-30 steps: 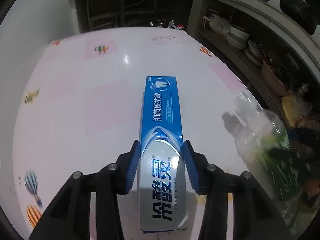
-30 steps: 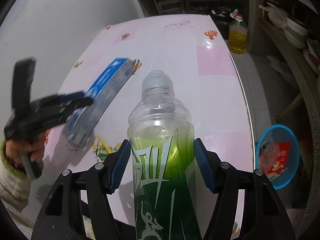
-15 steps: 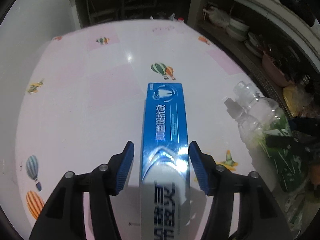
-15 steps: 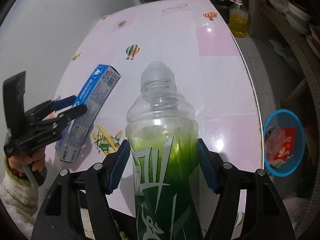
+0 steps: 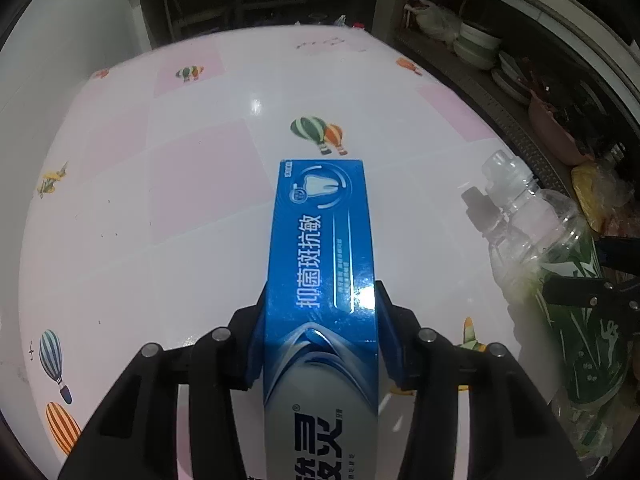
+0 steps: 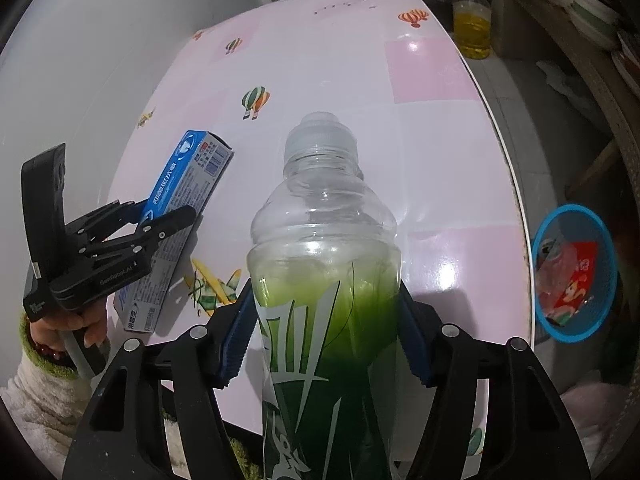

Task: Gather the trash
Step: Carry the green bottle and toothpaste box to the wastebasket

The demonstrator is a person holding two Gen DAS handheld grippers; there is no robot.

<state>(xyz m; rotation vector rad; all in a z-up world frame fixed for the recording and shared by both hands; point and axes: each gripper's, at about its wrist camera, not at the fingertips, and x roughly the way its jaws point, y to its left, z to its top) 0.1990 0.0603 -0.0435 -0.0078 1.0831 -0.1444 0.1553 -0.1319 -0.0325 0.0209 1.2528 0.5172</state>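
Note:
My left gripper [image 5: 320, 316] is shut on a blue toothpaste box [image 5: 324, 240] and holds it above the pink balloon-print table [image 5: 160, 184]. The box and left gripper [image 6: 154, 216] also show at the left of the right wrist view, the box [image 6: 188, 176] tilted over the table. My right gripper [image 6: 326, 320] is shut on a clear plastic bottle with a green label [image 6: 324, 264], held over the table's near edge. The bottle also shows at the right of the left wrist view [image 5: 560, 280].
A blue trash basket [image 6: 576, 272] with red wrappers stands on the floor right of the table [image 6: 432, 72]. A yellow oil bottle [image 6: 474, 20] stands on the floor beyond the table's far corner. Shelves with bowls [image 5: 476, 46] run along the right.
Both grippers have pulled back toward the table's near edge with their loads. The toothpaste box now sits lower and nearer the table than a second ago.

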